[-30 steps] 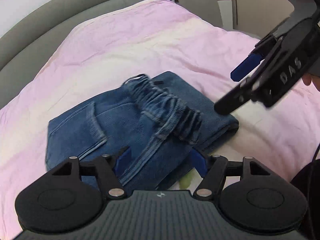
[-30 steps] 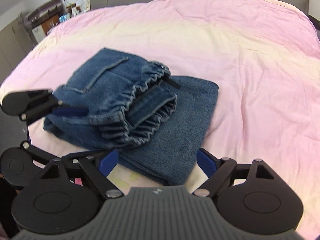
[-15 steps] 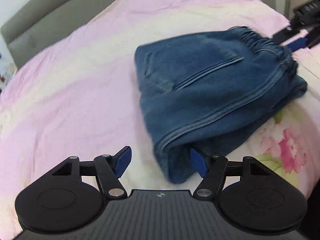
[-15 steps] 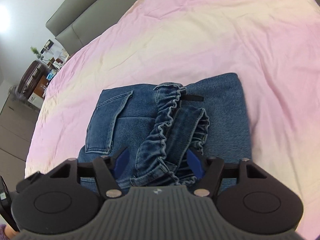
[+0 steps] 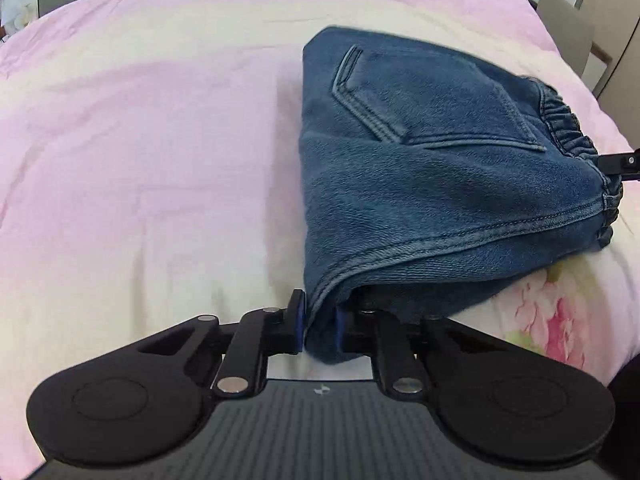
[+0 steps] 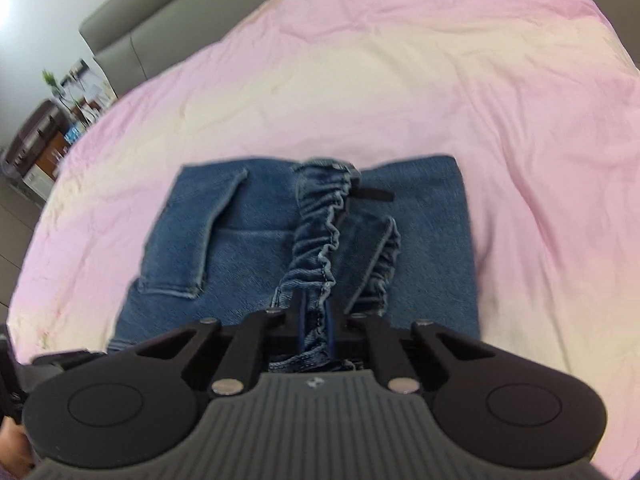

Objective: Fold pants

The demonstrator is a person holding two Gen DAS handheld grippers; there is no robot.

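The blue denim pants [image 5: 432,184] lie folded in a thick bundle on the pink bed cover, back pocket up. My left gripper [image 5: 319,326] is shut on the near folded corner of the pants. In the right wrist view the pants [image 6: 248,240] show their gathered elastic waistband [image 6: 320,232] running toward me, and my right gripper [image 6: 314,330] is shut on the near end of that waistband. The right gripper's tip [image 5: 618,164] shows at the right edge of the left wrist view, at the waistband.
The pink and cream bed cover [image 5: 140,140] spreads wide around the pants. A grey padded headboard [image 6: 160,28] runs along the far side. A floral patch of bedding [image 5: 552,312] lies at the near right. Shelves with clutter [image 6: 44,136] stand left of the bed.
Both grippers were open beside the pants. Now each has closed on the denim: the left on the folded corner, the right on the waistband.
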